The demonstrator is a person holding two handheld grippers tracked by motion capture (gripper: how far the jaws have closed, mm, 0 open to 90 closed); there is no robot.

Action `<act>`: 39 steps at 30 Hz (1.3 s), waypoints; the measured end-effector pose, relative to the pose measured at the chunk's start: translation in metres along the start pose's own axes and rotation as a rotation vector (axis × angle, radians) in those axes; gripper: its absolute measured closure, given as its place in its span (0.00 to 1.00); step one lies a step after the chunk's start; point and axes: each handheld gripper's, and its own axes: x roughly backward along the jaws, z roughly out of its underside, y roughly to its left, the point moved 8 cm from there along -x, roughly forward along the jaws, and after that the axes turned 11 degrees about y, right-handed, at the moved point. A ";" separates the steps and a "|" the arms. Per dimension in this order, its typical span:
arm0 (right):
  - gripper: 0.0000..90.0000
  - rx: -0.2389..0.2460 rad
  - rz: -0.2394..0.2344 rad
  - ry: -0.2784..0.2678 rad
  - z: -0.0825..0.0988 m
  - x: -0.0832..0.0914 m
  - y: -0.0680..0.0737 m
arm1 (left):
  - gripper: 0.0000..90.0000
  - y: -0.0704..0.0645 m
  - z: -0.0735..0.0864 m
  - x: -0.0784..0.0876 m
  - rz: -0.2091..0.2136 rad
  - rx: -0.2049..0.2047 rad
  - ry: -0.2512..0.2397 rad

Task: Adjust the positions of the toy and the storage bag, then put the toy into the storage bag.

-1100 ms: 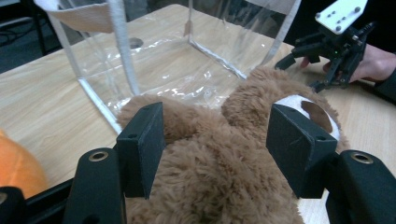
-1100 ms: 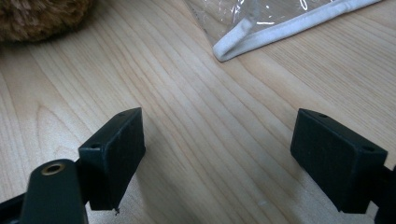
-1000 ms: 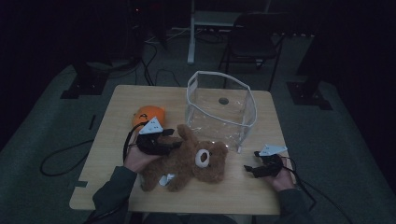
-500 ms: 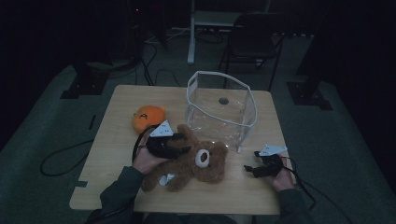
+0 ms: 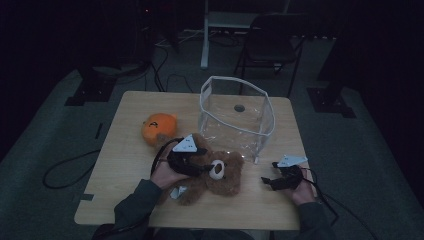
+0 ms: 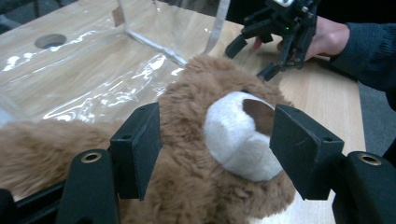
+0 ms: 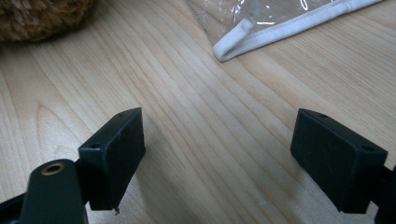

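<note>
1. left tongs (image 6: 212, 140) spread wide around the head of the teddy bear (image 6: 201, 154), jaws just been opening, pads beside the fur, not pressing.
2. teddy bear lying on the table (image 5: 125, 145), just in front of the clear bag (image 5: 235, 115).
3. right tongs (image 7: 219, 154) wide open over bare table, holding nothing.
4. orange plush (image 5: 159, 128) near the bear's far left.
</note>
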 end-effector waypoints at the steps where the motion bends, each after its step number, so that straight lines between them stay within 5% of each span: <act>1: 0.19 0.000 0.000 0.000 0.000 0.000 0.000 | 0.37 -0.001 0.000 -0.001 0.001 -0.002 0.001; 22: 0.19 0.001 -0.001 0.001 0.000 0.000 0.000 | 0.33 -0.013 -0.001 -0.016 0.040 -0.040 0.010; 32: 0.19 0.000 -0.001 0.000 0.000 0.000 0.000 | 0.31 -0.010 0.003 -0.032 0.095 -0.029 0.060; 39: 0.19 0.002 -0.001 0.001 0.000 0.000 0.000 | 0.21 -0.008 0.008 -0.044 0.071 -0.079 0.135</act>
